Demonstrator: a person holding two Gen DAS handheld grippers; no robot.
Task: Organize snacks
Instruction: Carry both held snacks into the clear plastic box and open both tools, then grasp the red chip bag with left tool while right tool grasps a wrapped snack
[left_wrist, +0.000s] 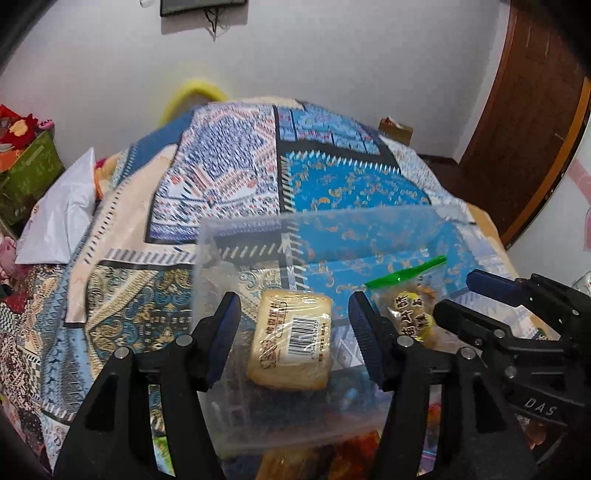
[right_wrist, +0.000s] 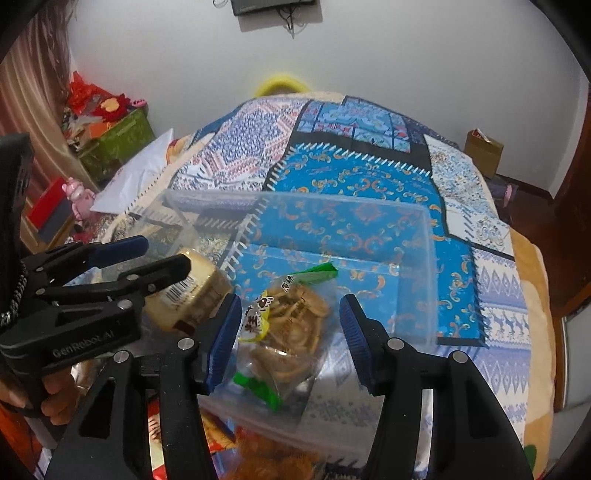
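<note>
A clear plastic box (left_wrist: 317, 216) (right_wrist: 295, 195) stands on a patterned quilt. Inside it lies a wrapped pale cake with a barcode label (left_wrist: 291, 339) (right_wrist: 192, 291). My left gripper (left_wrist: 294, 301) (right_wrist: 166, 253) straddles the cake, open, with a gap on each side. To the right of the cake lies a clear bag of brown biscuits with green ends (right_wrist: 291, 325) (left_wrist: 406, 310). My right gripper (right_wrist: 290, 301) (left_wrist: 458, 293) stands open around the bag; its pads do not press on it.
The quilt (right_wrist: 369, 177) covers a bed. A white pillow (left_wrist: 62, 218), a green crate (left_wrist: 33, 166) and a pink toy (right_wrist: 77, 199) are at the left. A cardboard box (right_wrist: 484, 147) and a brown door (left_wrist: 524, 122) are at the right. More snacks (right_wrist: 273, 458) lie in front of the box.
</note>
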